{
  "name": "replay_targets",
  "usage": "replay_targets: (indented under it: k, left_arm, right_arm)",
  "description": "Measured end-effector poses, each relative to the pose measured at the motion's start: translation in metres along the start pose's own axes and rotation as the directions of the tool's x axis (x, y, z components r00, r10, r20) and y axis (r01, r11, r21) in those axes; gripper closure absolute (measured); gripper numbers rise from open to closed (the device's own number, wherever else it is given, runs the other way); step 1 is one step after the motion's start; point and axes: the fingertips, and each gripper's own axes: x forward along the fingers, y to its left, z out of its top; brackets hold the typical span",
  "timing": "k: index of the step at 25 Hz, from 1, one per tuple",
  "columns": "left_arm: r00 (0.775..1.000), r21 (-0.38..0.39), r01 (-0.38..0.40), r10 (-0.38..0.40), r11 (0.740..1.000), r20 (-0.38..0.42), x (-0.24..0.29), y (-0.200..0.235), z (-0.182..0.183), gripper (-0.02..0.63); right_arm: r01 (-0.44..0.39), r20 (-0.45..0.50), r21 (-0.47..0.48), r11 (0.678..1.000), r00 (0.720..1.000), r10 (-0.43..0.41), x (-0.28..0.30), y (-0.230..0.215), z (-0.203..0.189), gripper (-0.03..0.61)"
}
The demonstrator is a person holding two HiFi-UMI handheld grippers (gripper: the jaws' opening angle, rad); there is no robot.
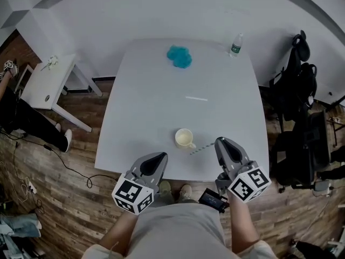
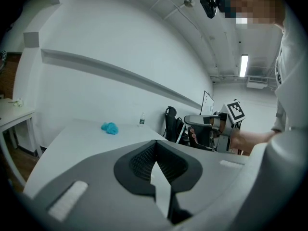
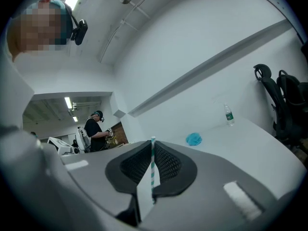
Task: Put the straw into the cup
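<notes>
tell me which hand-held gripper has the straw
The right hand-held gripper: its jaws are shut on the green-striped straw, beside the cup. The left hand-held gripper has its jaws together, nothing between them.

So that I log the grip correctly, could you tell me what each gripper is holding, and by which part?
The right gripper pinches the striped straw near one end; the rest points toward the cup. The left gripper holds nothing.

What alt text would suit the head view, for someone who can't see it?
The right tool holds a striped straw beside a pale cup on a white table; the left tool hovers nearby. A blue cloth and a bottle sit farther back.
</notes>
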Motion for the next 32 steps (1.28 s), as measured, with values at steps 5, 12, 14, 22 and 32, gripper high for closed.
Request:
replay_targets:
  k: [5,12,14,22,32]
  left_arm:
    - [1.000,-0.003,0.010,-0.010,1.000,-0.005,0.006,0.011,0.000,0.595]
    - [1.000,-0.007,0.023,-0.023,1.000,-0.009,0.018,0.023,0.002,0.595]
    - [1.000,-0.008,0.024,-0.024,1.000,-0.009,0.022,0.027,0.003,0.595]
    - [0.999,-0.018,0.037,-0.037,0.999,-0.029,0.035,0.046,0.003,0.595]
    - [0.998,-0.029,0.040,-0.041,0.999,-0.057,0.053,0.067,-0.003,0.595]
  right_arm:
    - [0.026,0.010,0.015,1.000,1.000,-0.026,0.006,-0.006,0.001,0.552]
    - [0.053,0.018,0.026,0.998,0.998,-0.053,0.016,-0.018,0.004,0.552]
    - [0.060,0.020,0.029,0.998,0.998,-0.061,0.019,-0.021,0.005,0.552]
    - [0.082,0.000,0.032,0.996,0.997,-0.082,0.042,-0.036,0.003,0.552]
    - [0.097,-0.037,0.041,0.994,0.995,-0.096,0.066,-0.055,-0.010,0.552]
